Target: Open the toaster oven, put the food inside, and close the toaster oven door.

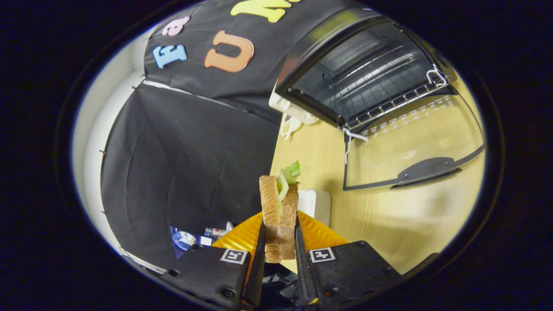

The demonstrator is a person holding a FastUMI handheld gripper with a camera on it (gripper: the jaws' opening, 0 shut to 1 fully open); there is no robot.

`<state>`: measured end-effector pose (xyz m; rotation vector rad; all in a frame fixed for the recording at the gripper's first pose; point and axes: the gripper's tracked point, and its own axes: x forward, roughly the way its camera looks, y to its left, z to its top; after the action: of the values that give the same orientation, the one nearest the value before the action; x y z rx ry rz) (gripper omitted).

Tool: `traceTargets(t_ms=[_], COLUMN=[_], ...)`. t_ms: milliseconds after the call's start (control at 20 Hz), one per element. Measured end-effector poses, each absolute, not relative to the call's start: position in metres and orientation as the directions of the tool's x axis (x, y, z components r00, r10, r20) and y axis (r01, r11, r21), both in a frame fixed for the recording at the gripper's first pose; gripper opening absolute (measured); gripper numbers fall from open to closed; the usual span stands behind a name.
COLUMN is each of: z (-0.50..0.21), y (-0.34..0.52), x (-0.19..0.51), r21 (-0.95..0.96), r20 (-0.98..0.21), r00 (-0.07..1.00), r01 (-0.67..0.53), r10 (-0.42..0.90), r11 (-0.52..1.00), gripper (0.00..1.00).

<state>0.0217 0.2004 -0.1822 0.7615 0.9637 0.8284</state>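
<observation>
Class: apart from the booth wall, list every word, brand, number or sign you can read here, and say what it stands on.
No text can be read.
Square markers on the gripper, which is shut on the sandwich: coded patterns, no words.
Blue and white packets beyond the orange plate: print too blurred to read.
Open toaster oven: no writing legible.

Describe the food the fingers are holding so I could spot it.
On the wooden table, ahead of the open toaster oven, sits an orange plate. Above it the fingers pinch a sandwich: two toast slices with green lettuce poking out.
</observation>
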Motion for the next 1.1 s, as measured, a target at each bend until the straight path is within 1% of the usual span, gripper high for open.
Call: traceTargets(t_ms=[150, 200, 300, 400, 700, 900, 950, 1050, 1100], z=[-0.156, -0.151, -0.154, -0.155, -0.171, -0.197, -0.200, -0.203, -0.212], y=[0.179, 0.168, 0.143, 0.125, 0.087, 0.071, 0.067, 0.071, 0.074], x=[0.049, 0.058, 0.075, 0.090, 0.122, 0.160, 0.172, 0.192, 0.200], r21=[0.920, 0.934, 0.934, 0.941, 0.968, 0.963, 0.964, 0.968, 0.963], r20=[-0.214, -0.183, -0.176, -0.159, -0.161, -0.199, -0.195, -0.187, -0.209], r00=[0.520, 0.586, 0.706, 0.793, 0.902, 0.931, 0.939, 0.940, 0.933], r01=[-0.176, -0.148, -0.100, -0.058, 0.064, 0.128, 0.129, 0.126, 0.144], r10=[0.827, 0.790, 0.686, 0.588, 0.401, 0.305, 0.285, 0.287, 0.293], r11=[0.349, 0.326, 0.342, 0.333, 0.244, 0.238, 0.232, 0.218, 0.229], gripper=[0.39, 0.38, 0.38, 0.38, 0.38, 0.38, 0.38, 0.38, 0.38])
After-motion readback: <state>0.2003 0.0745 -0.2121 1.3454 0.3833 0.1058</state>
